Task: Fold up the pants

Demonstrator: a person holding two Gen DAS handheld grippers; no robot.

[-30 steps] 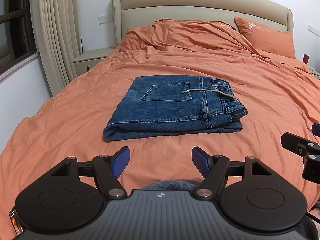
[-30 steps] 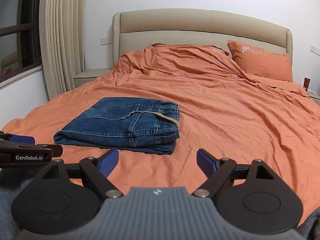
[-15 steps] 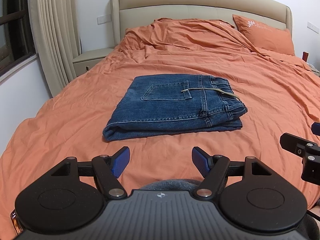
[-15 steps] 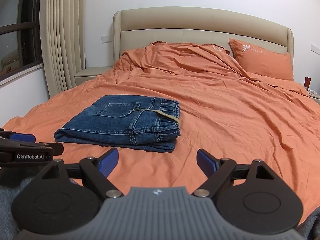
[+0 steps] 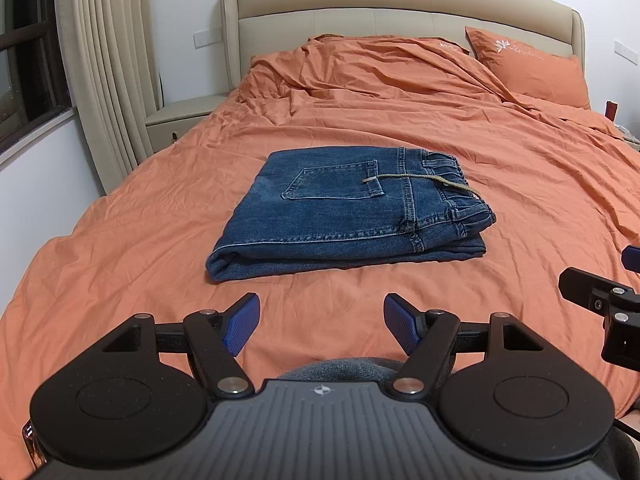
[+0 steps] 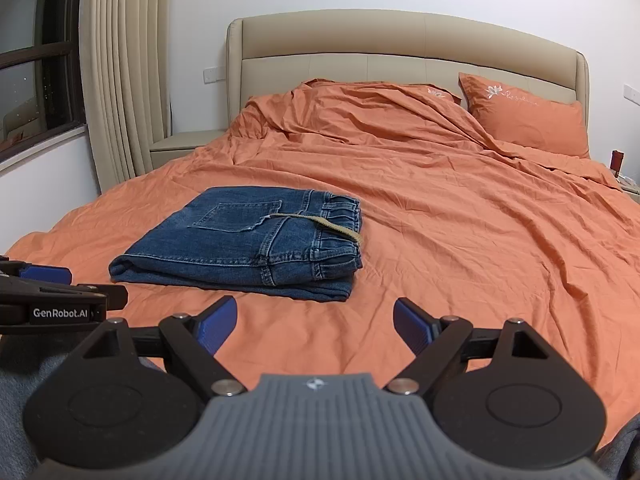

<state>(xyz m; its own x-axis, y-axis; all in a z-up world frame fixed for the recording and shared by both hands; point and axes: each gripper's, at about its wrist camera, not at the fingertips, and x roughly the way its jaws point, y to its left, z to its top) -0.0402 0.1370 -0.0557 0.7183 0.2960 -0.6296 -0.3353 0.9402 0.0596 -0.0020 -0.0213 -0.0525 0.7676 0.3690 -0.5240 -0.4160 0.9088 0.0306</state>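
The pants are lying folded in a neat stack mid-bed. The left gripper and right gripper are hovering short of them, jaws wide, holding nothing (the fold looks complete). Avoid disturbing the stack.

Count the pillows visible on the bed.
1 clearly: an orange pillow at the headboard's right end. The rumpled duvet beside it may hide another.
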